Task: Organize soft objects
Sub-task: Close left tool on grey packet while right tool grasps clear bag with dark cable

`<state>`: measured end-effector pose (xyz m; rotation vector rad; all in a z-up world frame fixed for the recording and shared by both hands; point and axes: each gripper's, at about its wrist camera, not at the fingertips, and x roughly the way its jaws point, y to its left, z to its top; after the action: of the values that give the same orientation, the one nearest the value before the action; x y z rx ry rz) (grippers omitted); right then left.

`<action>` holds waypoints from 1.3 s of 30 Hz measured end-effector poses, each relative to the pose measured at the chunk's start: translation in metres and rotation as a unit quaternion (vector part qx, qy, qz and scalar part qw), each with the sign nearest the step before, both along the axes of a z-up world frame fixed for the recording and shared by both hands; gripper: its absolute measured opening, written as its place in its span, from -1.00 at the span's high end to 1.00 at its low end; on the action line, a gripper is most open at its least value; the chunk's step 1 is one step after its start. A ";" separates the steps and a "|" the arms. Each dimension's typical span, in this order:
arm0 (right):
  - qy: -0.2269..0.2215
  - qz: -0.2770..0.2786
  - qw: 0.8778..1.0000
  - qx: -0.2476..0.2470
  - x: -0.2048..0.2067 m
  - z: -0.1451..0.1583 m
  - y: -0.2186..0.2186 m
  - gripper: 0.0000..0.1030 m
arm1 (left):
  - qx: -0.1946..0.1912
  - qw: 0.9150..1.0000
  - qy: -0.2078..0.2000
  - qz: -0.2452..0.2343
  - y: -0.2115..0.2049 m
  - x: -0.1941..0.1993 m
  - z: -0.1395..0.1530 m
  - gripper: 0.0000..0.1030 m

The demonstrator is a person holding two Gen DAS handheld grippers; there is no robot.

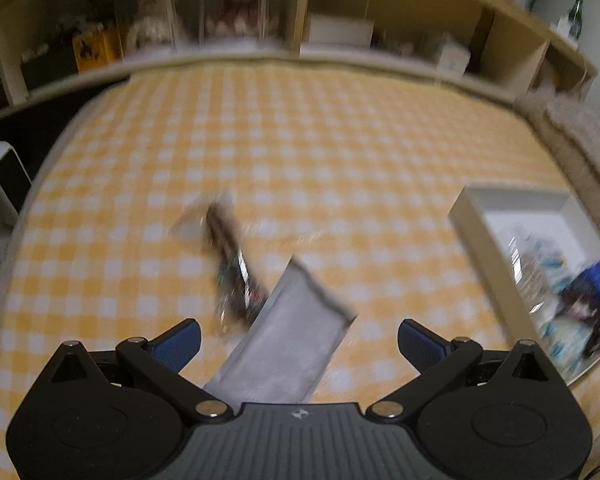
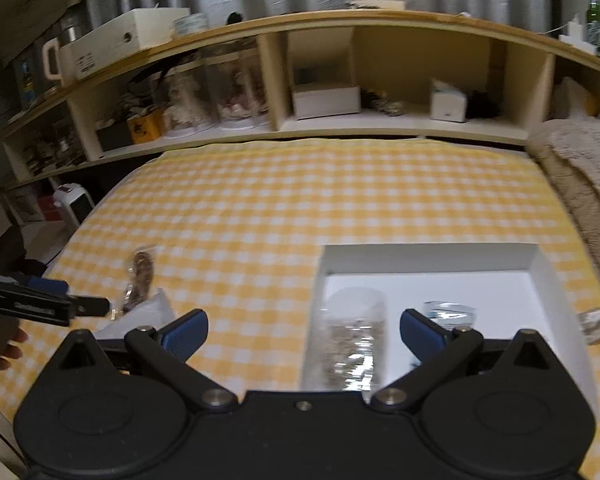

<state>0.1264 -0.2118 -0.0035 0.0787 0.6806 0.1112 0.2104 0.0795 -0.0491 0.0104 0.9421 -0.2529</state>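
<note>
- On a bed spread with a yellow-checked cloth (image 1: 300,140), the left gripper (image 1: 298,340) hangs with its jaws spread wide and nothing between them, just above a flat grey pouch (image 1: 292,344)
- A dark, clear-wrapped packet (image 1: 230,264) lies on the cloth touching the pouch's far left edge; motion blur hides its contents
- The right gripper (image 2: 302,334) is likewise wide open and empty, poised over the near rim of the white box (image 2: 432,258), which sits toward the right side of the bed
- Inside the box lie a clear bag of pale pieces (image 2: 354,344) and a small clear packet (image 2: 450,314); the left wrist view also shows something blue in there, too smeared to name
- Risk, as judged here: the pouch lies flat on soft bedding, so closing jaws may pinch the cloth along with it, or skate over its smooth face
- The packet touches the pouch, so lifting one could drag the other along
- Both views are blurred, which suggests fast movement; a hurried grasp could miss the pouch's edge altogether
- The box is already partly filled, so a drop near its rim may spill onto the cloth
</note>
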 end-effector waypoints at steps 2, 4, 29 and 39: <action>0.002 0.009 1.000 0.004 0.006 -0.004 0.010 -1.00 | 0.016 1.000 0.019 -0.014 0.000 0.006 -0.011 -1.00; 0.004 0.017 1.000 0.008 0.013 -0.008 0.021 -1.00 | 0.027 0.998 0.031 -0.038 -0.002 0.010 -0.021 -1.00; 0.074 0.064 0.994 0.045 0.134 -0.049 0.139 -1.00 | 0.083 0.982 0.080 -0.151 -0.020 0.018 -0.073 -0.17; 0.131 0.130 0.980 0.069 0.186 -0.059 0.186 -0.67 | 0.095 0.970 0.069 -0.215 -0.033 -0.003 -0.076 -0.17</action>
<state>0.3127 -0.0260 -0.0626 0.1403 0.9450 0.4047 0.2075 0.0462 -0.1249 0.3819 1.0950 -0.5678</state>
